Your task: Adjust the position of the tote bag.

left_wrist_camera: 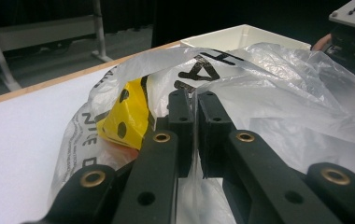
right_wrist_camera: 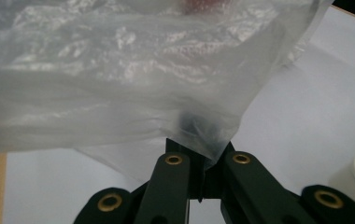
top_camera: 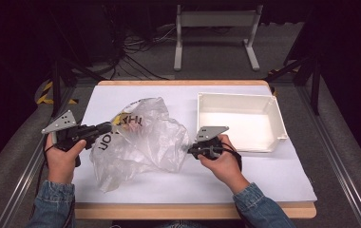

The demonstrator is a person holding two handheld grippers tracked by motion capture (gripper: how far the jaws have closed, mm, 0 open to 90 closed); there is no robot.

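White paper covers the tabletop (top_camera: 273, 180), and everything around it is dark floor and cables. Right in the middle sits a crumpled clear plastic bag (top_camera: 140, 142) with black lettering, just left of the white tray (top_camera: 277, 124), with something yellow (left_wrist_camera: 124, 119) tucked inside.

Left gripper (top_camera: 103, 127) has its fingers pressed together on film at the bag's left edge. Right gripper (top_camera: 190, 148) is pinching a fold at the bag's right edge, fingers fully closed on it.

Handling-wise I'd guess this thing is super light, floppy and slick. It won't hold any shape, so it'll sag between the two pinch points. Thin film can slip or tear if yanked. Best bet is grabbing bunched-up folds near the rim, not a single layer.
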